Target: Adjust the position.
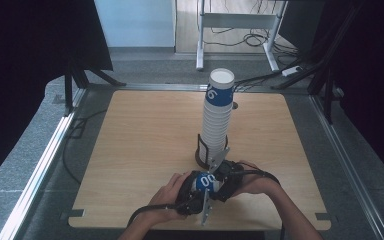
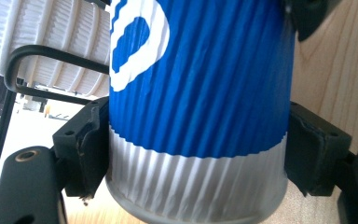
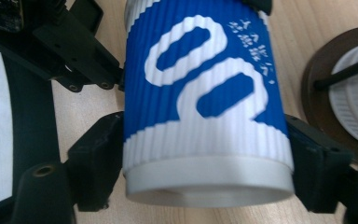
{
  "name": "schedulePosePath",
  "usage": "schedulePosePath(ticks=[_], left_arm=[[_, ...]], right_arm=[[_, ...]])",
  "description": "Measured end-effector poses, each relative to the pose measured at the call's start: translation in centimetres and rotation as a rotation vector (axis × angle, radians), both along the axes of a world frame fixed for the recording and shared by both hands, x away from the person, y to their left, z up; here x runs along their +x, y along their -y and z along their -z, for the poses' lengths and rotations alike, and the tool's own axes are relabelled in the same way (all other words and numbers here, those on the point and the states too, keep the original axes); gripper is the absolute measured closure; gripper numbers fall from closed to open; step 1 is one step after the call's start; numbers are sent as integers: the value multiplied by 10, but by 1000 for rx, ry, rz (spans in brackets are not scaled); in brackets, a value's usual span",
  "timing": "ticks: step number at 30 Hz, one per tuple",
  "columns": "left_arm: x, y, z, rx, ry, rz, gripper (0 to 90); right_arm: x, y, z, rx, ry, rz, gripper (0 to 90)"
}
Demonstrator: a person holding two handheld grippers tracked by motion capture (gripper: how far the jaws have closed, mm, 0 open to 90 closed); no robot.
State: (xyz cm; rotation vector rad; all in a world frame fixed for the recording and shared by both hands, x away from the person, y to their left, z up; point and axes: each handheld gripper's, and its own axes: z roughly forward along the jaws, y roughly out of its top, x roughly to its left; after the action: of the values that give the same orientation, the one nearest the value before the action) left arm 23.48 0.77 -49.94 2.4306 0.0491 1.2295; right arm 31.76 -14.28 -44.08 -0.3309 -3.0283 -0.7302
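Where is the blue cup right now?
In the high view, the blue cup lies near the table's front edge, between both grippers, just before the tall cup stack.

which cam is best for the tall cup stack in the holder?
The high view: it shows the whole cup stack rising from its black wire holder, blue-banded cup on top. The left gripper view catches a few white ribbed cups behind a wire loop. The right gripper view shows the stack's bottom on the round base.
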Motion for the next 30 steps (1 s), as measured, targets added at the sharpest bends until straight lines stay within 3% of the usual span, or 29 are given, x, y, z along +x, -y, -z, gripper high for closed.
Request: schedulePosePath(ticks=[9,13,18,21,24,28,29,30], left_arm=[[0,0,0,13,-1,6,188],[1,0,0,-11,-10,-1,164],[3,-8,-11,-116,-65,24,82],[4,-16,-19,-198,-101,11,54],[7,-28,-31,-239,-124,-2,40],[11,-43,-44,-388,-197,-11,39],[12,-45,-46,-417,-213,-13,40],[12,-45,-46,-417,-213,-13,39]], right_arm=[[1,-1,6,-14,1,-8,275],[1,1,6,7,5,-12,281],[-2,5,4,70,19,1,282],[-3,8,2,110,30,7,282],[-4,13,-3,158,40,33,282],[-6,22,-8,274,60,80,282],[-7,24,-8,302,76,85,282],[-7,24,-8,302,76,85,282]])
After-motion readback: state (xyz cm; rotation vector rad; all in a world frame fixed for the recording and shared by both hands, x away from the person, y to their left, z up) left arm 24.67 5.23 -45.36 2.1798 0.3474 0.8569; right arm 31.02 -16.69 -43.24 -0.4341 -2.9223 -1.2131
